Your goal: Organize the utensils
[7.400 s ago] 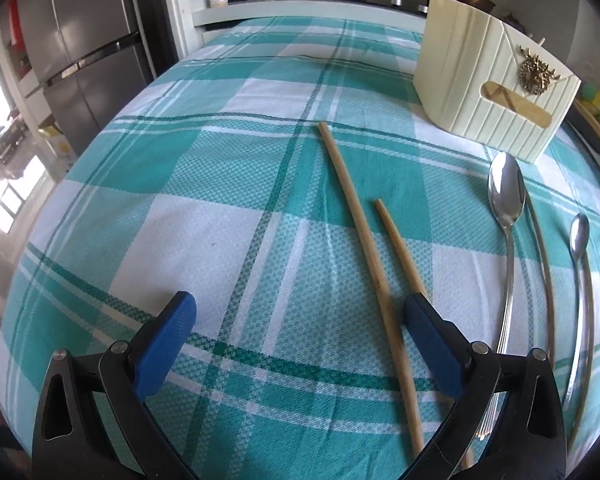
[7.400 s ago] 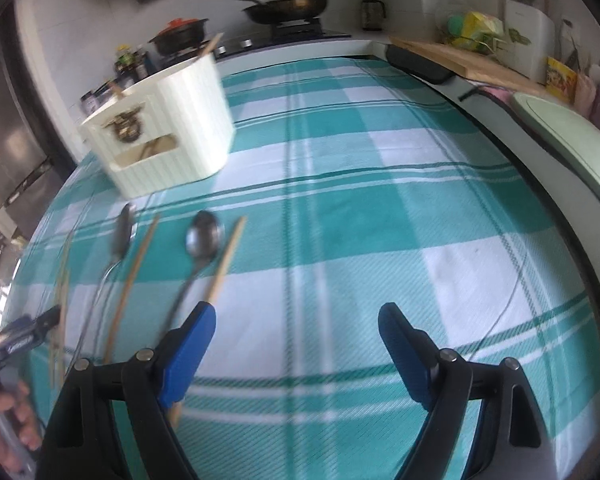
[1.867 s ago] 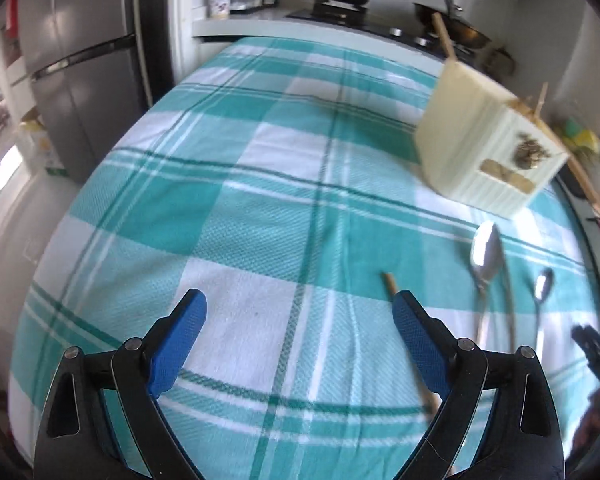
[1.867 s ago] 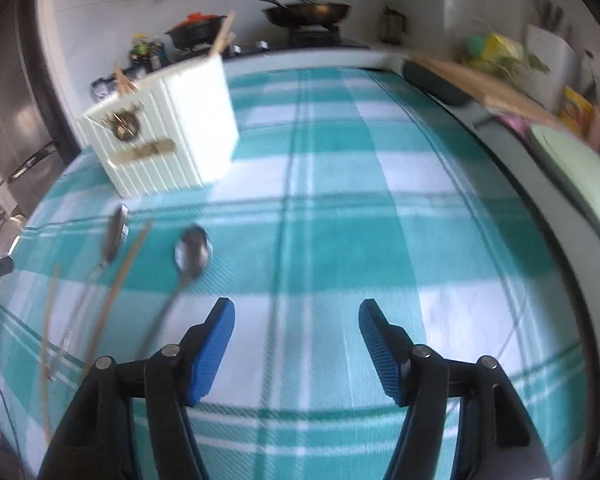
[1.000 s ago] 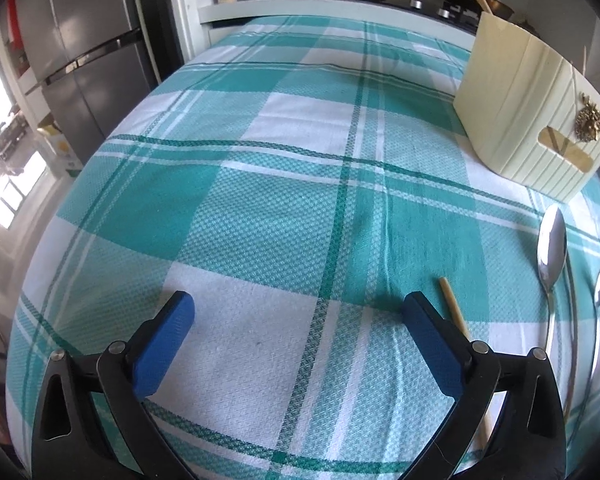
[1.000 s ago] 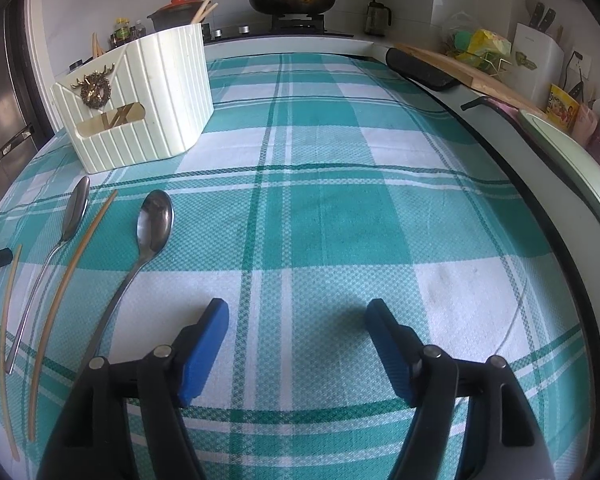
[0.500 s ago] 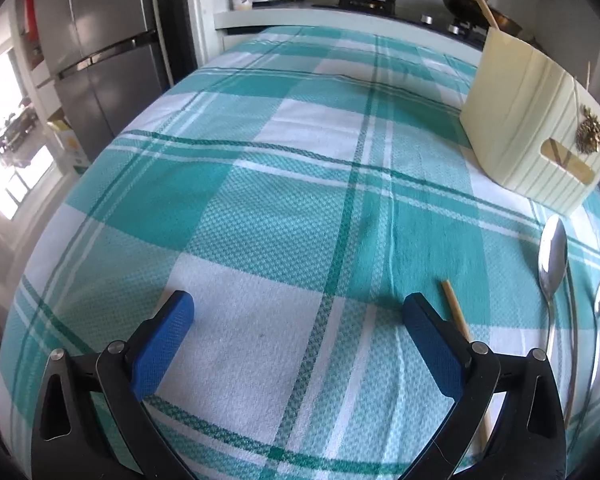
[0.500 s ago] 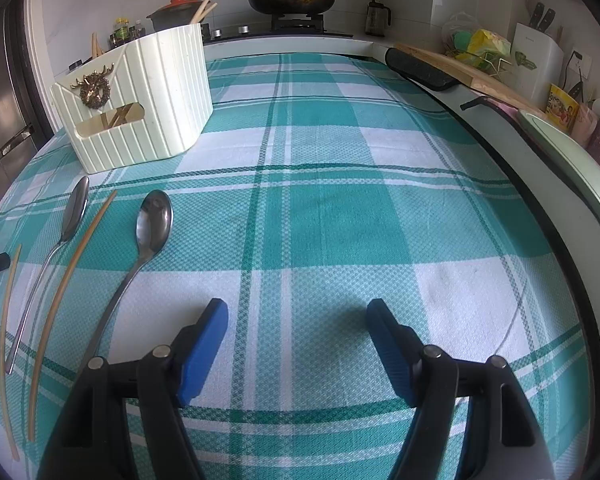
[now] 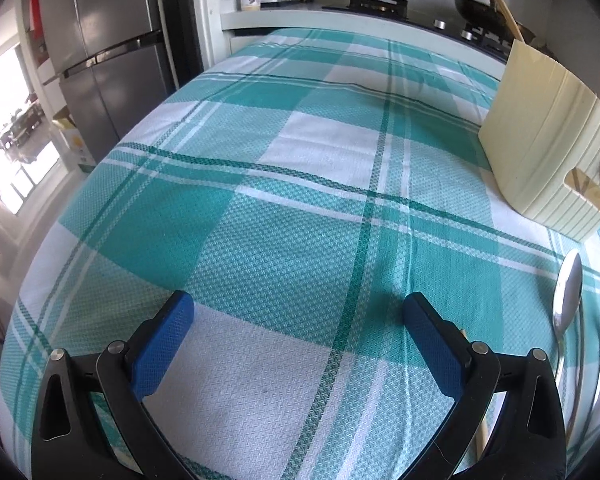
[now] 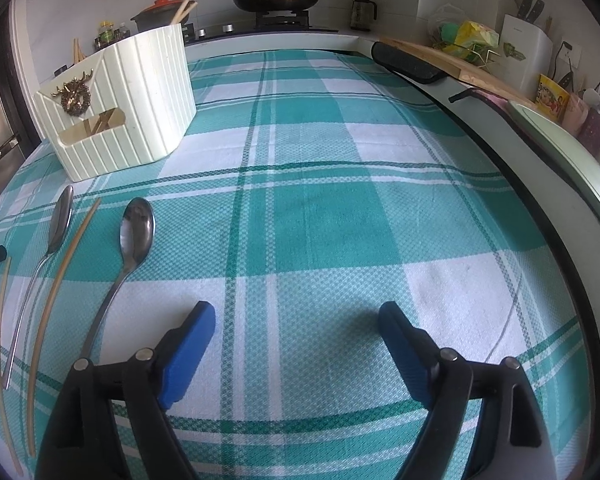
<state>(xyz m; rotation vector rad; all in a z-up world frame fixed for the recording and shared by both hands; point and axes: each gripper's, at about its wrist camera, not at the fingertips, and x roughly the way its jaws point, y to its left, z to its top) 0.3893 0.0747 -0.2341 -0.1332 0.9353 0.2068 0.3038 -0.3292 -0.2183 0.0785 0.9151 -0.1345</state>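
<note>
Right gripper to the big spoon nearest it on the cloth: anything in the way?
Nothing visible. The right gripper has just opened wider and holds nothing; only bare tablecloth lies between it and the big spoon. The chopstick lies beyond the spoon.

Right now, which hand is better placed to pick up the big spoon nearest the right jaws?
Right. The right gripper stands open and empty, and the big spoon lies just beside its jaws. The left gripper, also open, is farther off.
</note>
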